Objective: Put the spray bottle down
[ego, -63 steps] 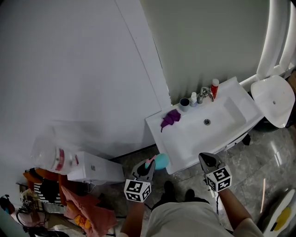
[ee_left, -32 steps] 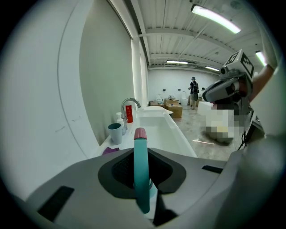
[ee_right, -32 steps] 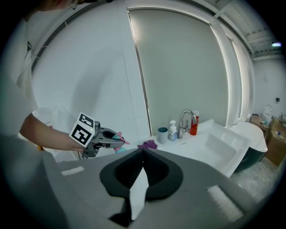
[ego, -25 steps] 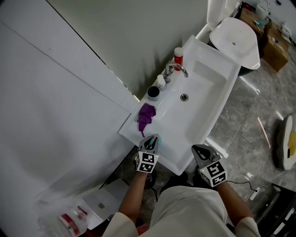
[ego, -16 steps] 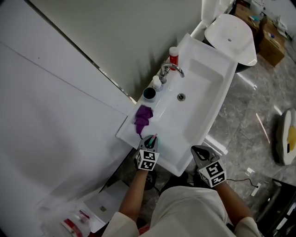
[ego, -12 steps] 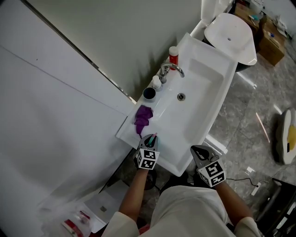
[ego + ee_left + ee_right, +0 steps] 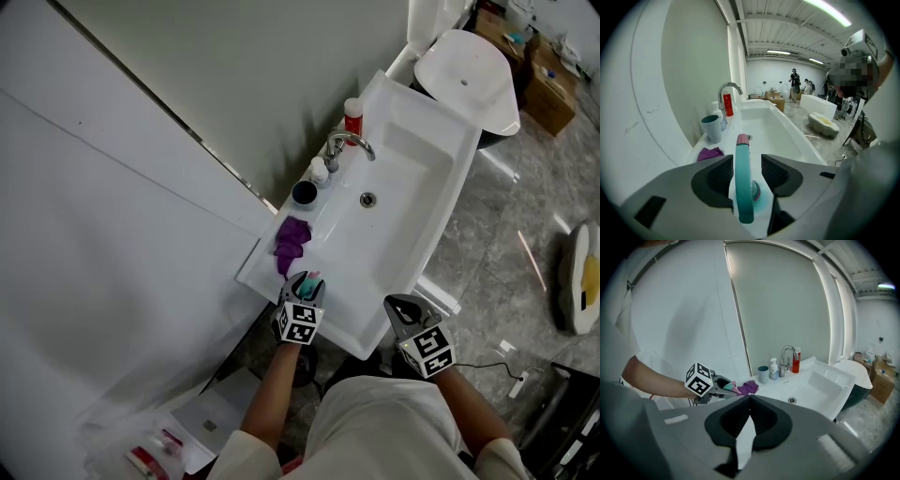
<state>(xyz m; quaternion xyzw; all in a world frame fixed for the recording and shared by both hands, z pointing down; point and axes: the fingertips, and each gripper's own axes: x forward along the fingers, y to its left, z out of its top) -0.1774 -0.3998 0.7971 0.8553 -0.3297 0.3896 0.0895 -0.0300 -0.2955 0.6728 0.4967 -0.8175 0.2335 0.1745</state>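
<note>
On the sink rim, a purple cloth lies just past the left gripper. Cup, small white bottle, faucet and red bottle line the wall side. The spray bottle, teal with a pink tip, stands on the rim between the left jaws, which have just been opening and are released. The right gripper is clenched and empty.

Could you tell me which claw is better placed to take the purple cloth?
Left, probably: the left claw, jaws just opened round the spray bottle, sits beside the cloth; the shut right claw hangs off the sink.
</note>
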